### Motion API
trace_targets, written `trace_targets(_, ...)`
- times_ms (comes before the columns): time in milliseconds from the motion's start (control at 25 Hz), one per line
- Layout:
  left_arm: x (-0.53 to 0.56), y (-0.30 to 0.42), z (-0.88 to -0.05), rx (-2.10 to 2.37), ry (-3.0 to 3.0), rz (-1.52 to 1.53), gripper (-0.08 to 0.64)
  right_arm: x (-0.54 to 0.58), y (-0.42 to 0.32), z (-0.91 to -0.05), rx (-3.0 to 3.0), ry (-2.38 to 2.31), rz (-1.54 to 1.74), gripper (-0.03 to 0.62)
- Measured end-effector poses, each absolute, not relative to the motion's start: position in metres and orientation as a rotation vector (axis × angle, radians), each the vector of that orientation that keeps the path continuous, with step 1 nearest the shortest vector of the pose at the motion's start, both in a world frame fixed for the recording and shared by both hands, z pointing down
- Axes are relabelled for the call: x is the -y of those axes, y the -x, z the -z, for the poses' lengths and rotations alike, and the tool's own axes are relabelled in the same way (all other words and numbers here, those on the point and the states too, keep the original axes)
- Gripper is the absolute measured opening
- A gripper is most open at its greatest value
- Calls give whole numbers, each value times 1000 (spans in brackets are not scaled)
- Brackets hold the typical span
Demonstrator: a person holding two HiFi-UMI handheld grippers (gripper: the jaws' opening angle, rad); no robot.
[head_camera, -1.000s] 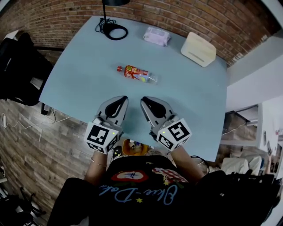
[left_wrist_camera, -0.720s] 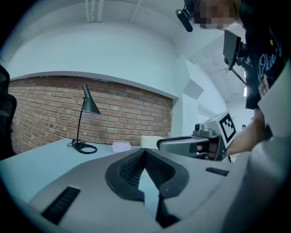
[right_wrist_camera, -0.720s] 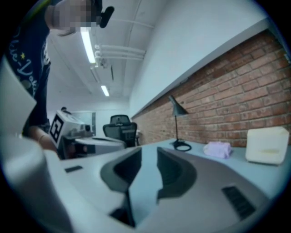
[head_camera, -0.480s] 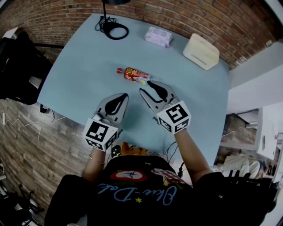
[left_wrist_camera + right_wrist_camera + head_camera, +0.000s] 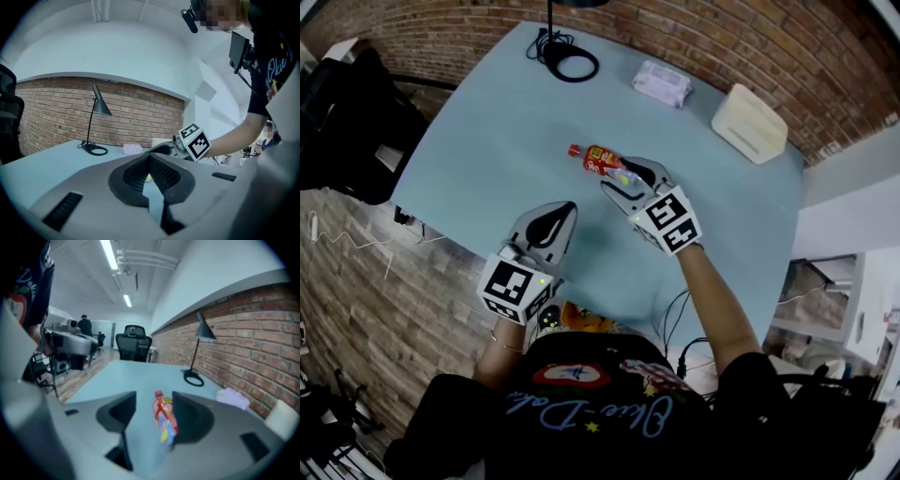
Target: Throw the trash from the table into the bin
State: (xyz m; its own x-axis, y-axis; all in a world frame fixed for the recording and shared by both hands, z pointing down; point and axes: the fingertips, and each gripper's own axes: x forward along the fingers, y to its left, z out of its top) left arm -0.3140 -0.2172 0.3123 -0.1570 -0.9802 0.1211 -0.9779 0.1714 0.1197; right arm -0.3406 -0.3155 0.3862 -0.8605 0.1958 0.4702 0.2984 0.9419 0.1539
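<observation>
Right gripper view: your right claw (image 5: pixel 153 398), jaws just opening, straddles the small red-labelled clear plastic bottle (image 5: pixel 164 420) near the middle of the table (image 5: pixel 487 141), not pressing yet. Closing off-centre could roll it away. Your left claw (image 5: pixel 149 159) is closed and empty.

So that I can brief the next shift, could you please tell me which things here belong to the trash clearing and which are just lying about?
Belongs to the job: plastic bottle, lying on the table between the jaws of the right claw, which have just been opening.

Just lying about: desk lamp, wipes pack, cream box.
</observation>
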Motion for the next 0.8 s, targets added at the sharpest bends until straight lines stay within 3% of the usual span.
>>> trace_targets(80,213,317,-314,2282,-1901,19,8,318,347,-394,2605,368,317,246)
trace_targets(240,206,324,-313,2295,-1848,78,8,333,356,-419,2479,366,330,252)
trace_targets(320,201,328,-313,2309,-1820,103,8,338,359,-433,2410,381,349,288)
trace_targets(800,171,344,-315,2395,-1670,157,8,351,374,-471,2206,465,479,290)
